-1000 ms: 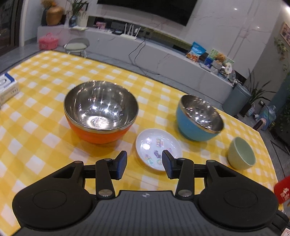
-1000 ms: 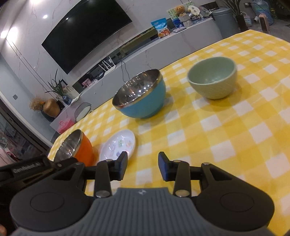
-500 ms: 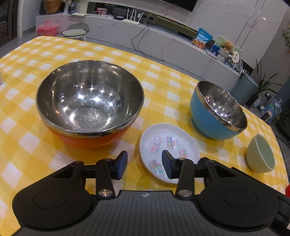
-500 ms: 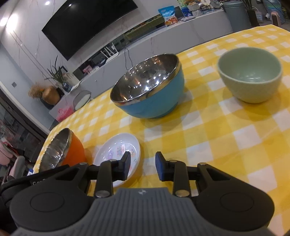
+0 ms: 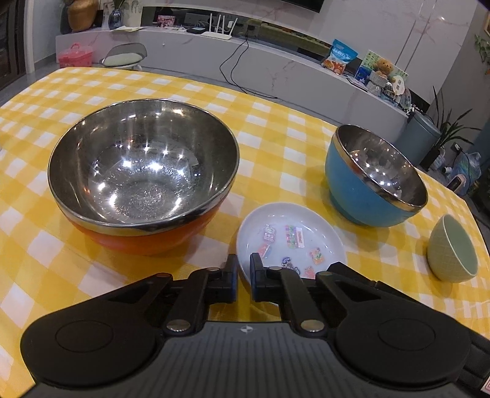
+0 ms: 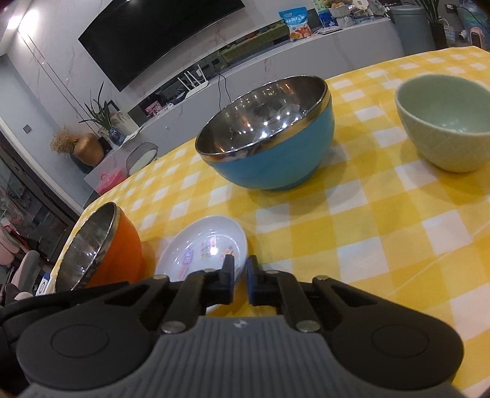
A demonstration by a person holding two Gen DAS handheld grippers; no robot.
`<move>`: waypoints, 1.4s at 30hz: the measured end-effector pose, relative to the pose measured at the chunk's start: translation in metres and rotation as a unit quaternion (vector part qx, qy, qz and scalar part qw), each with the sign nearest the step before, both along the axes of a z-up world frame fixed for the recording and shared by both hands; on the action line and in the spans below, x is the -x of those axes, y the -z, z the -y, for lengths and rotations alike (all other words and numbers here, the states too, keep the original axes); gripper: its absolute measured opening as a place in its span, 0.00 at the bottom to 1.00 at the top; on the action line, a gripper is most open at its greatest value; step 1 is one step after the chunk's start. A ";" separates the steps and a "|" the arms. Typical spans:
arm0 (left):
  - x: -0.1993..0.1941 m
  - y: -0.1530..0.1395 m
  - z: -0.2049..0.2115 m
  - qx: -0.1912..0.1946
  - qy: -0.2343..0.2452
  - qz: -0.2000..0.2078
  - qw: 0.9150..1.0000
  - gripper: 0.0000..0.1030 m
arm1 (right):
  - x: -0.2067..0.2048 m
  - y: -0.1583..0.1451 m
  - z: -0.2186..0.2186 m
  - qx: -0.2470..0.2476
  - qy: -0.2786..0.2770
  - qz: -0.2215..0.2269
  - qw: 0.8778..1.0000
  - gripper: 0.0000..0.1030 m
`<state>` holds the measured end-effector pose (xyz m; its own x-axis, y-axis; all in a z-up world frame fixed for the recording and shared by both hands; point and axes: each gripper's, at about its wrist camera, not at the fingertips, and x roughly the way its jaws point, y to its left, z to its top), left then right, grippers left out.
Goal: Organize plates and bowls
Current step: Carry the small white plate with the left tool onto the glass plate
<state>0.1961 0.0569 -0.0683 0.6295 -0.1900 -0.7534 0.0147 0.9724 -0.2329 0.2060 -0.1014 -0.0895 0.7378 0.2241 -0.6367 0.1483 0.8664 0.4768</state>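
Yellow-and-white checked tablecloth (image 5: pixel 275 128) covers the table; living room behind w/ a long white media bench (image 5: pixel 275 61) and a dark curved TV (image 6: pixel 159 39) on the marble wall.

Landmark: the small white plate (image 5: pixel 291 235), printed w/ little coloured pictures, lying flat on the cloth right in front of both tools.

Left gripper (image 5: pixel 243 280) sits low at the plate's near-left rim, jaws drawn in to a narrow slot; the rim edge runs up between the tips. Whether the pads actually bite the rim is hard to tell from this angle, prob. just straddling it. Right gripper (image 6: pixel 240 283) is at the plate's near-right rim (image 6: pixel 202 248), jaws likewise nearly together, one finger over the plate, the other outside it.

Left of the plate, just beside it: big orange bowl (image 5: pixel 144 177), steel inside, upright. Beyond the plate to the right: blue bowl (image 5: pixel 373 180), steel-lined, upright, apart from the plate. Further right, well apart: small pale green bowl (image 6: pixel 444 122), upright, near the table edge. Far bench holds a wifi router (image 5: pixel 217 30), snack bag (image 5: pixel 340 58), teddy (image 5: pixel 384 65); grey bin (image 6: pixel 410 27) at its end.
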 end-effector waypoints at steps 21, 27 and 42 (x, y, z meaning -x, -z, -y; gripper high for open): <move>0.083 -0.055 -0.006 0.012 0.022 0.025 0.999 0.06 | 0.086 -0.052 0.008 -0.012 -0.017 0.012 1.000 0.03; 0.110 -0.059 -0.011 0.009 0.022 0.024 0.999 0.05 | 0.116 -0.058 0.002 -0.010 -0.029 0.004 1.000 0.03; 0.151 -0.043 -0.025 0.004 0.020 0.004 1.000 0.04 | 0.161 -0.042 -0.011 -0.017 -0.057 -0.020 0.998 0.04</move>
<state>0.0454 0.0816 -0.0253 0.6275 -0.2214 -0.7464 0.0558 0.9690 -0.2405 0.0453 -0.0900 -0.0470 0.6813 0.3261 -0.6554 0.0693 0.8625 0.5013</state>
